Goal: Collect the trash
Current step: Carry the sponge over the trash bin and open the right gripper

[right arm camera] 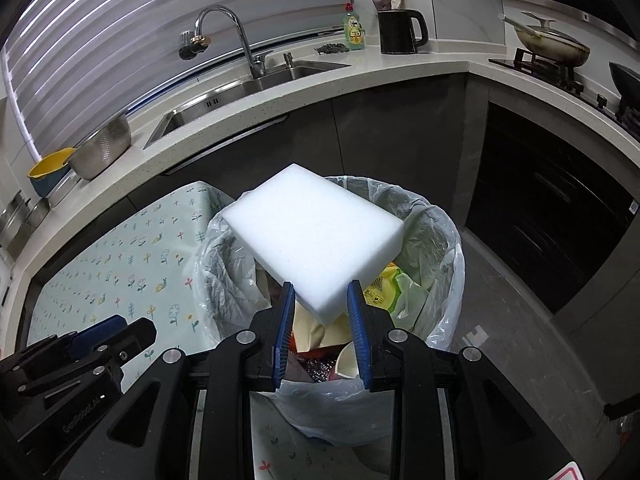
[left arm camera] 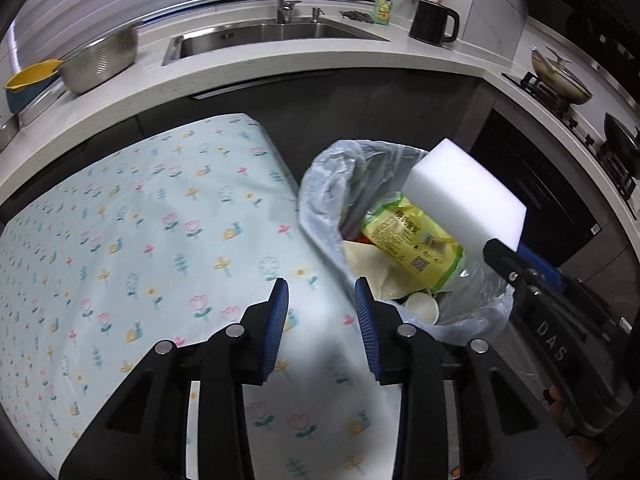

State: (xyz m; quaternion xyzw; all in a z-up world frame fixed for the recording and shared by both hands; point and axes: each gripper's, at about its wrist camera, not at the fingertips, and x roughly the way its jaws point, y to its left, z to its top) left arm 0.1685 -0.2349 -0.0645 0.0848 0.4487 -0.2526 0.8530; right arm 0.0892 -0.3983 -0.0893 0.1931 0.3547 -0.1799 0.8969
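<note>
My right gripper (right arm camera: 321, 300) is shut on one end of a white sponge block (right arm camera: 312, 236) and holds it above the trash bin (right arm camera: 444, 320), which is lined with a clear plastic bag. The bin holds a yellow-green snack packet (left arm camera: 412, 240), a paper cup (left arm camera: 422, 307) and other wrappers. In the left wrist view the sponge (left arm camera: 466, 196) and the right gripper (left arm camera: 508, 256) hang over the bin's right side. My left gripper (left arm camera: 322, 300) is open and empty above the right edge of the flower-patterned tablecloth (left arm camera: 140, 240), just left of the bin.
A white countertop (right arm camera: 360, 80) with a steel sink (right arm camera: 256, 88), faucet, colander (right arm camera: 104, 148), yellow bowl, soap bottle and black kettle (right arm camera: 400, 32) runs behind. A stove with pans (right arm camera: 552, 48) stands at right. Dark cabinets and grey floor surround the bin.
</note>
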